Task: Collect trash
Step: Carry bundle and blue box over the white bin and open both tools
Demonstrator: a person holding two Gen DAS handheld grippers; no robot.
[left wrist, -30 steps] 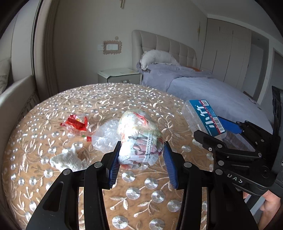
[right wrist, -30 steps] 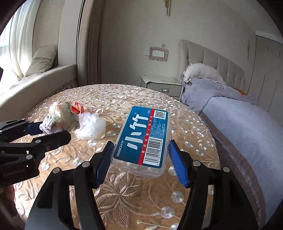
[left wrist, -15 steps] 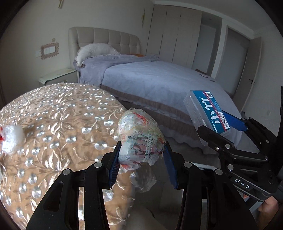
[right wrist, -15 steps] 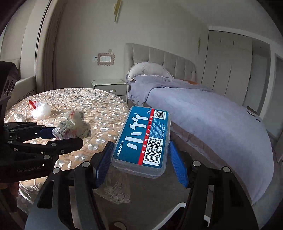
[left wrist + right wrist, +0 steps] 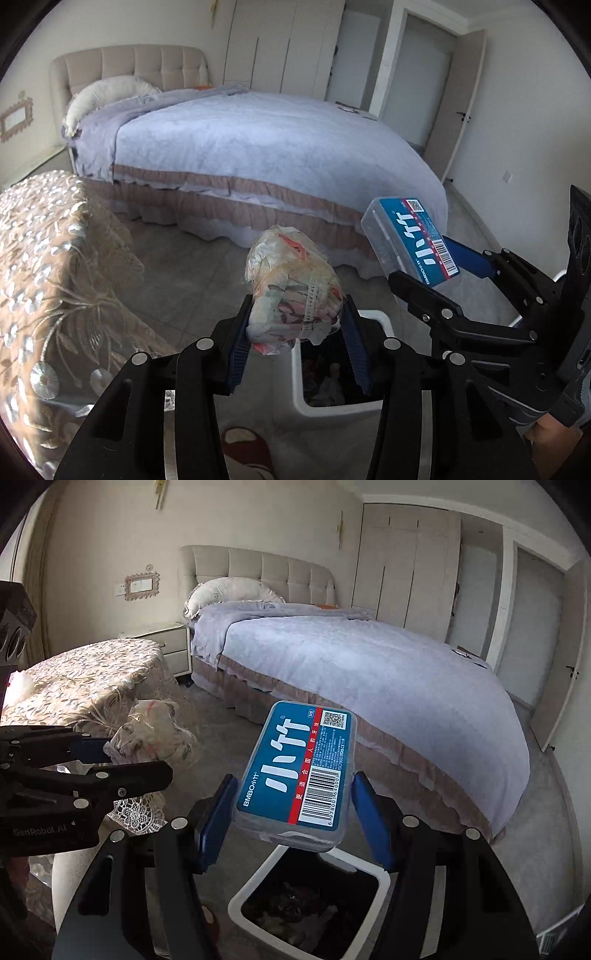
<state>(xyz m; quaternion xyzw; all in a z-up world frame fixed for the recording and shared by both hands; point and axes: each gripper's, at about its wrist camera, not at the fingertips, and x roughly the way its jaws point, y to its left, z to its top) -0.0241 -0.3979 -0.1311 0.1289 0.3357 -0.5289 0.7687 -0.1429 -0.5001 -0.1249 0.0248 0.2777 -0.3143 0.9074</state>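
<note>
My left gripper (image 5: 295, 332) is shut on a crumpled wad of printed paper and plastic (image 5: 291, 291), held in the air above the white trash bin (image 5: 332, 410), which has dark trash inside. My right gripper (image 5: 295, 812) is shut on a clear plastic box with a blue and red label (image 5: 299, 768), held over the same bin (image 5: 258, 886). The right gripper and its box (image 5: 410, 240) show at the right of the left wrist view. The left gripper and its wad (image 5: 151, 734) show at the left of the right wrist view.
The round table with the gold embroidered cloth (image 5: 44, 266) is to the left, with a white wad (image 5: 20, 686) on it. A bed with a lilac cover (image 5: 369, 672) lies ahead. A nightstand (image 5: 162, 646) stands beside it. Grey floor surrounds the bin.
Both grippers have swung right, away from the table, with their loads still held. They now hang over the trash bin on the floor, which was not in view before.
</note>
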